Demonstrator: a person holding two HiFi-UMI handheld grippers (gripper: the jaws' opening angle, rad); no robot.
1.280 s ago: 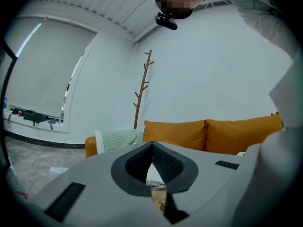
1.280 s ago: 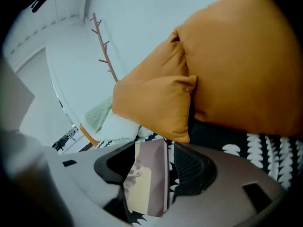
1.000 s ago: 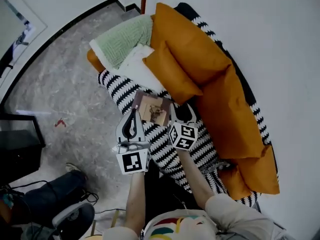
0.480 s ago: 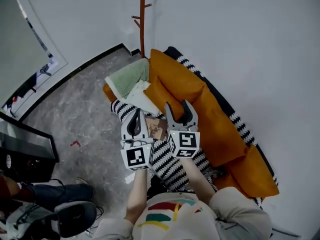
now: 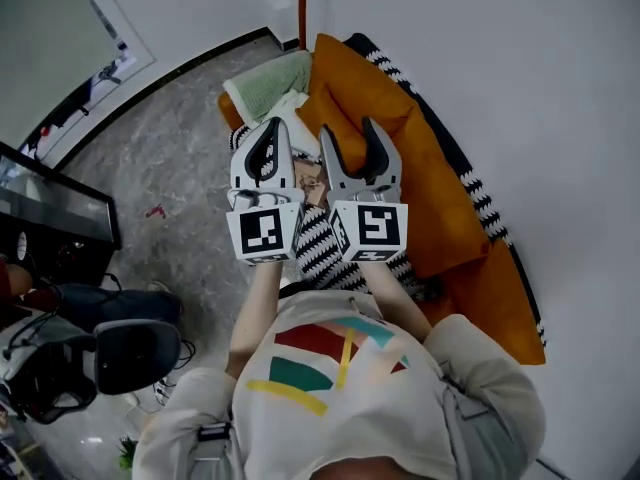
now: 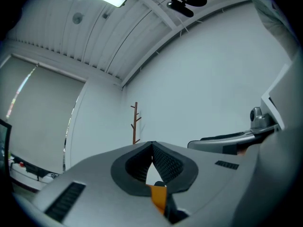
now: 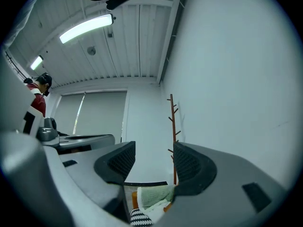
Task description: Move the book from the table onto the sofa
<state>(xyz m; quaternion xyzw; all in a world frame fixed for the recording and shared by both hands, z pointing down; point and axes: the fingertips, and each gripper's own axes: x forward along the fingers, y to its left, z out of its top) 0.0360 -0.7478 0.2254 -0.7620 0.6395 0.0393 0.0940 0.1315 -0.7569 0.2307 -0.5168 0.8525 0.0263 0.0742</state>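
Jaws on the left gripper [image 6: 152, 144] are clenched, tips meeting, nothing between them. Right gripper [image 7: 154, 157] jaws stand apart and empty, same spread as a second ago. Past both sets of jaws: white wall and a thin brown wooden coat stand [image 7: 173, 136].

Brown-covered flat book [image 5: 312, 182] lies on the black-and-white striped throw [image 5: 320, 253] over the orange cushioned sofa [image 5: 440, 208]. Neither gripper touches it. Only a sliver of it shows between the two grippers.

A second ago both grippers sat low, flanking the book on the throw. Now both are lifted well clear of it, side by side and close to the head camera, covering most of the book. Book hasn't shifted on the throw. Pale green knitted cushion [image 5: 270, 83] sits at the sofa's far end.
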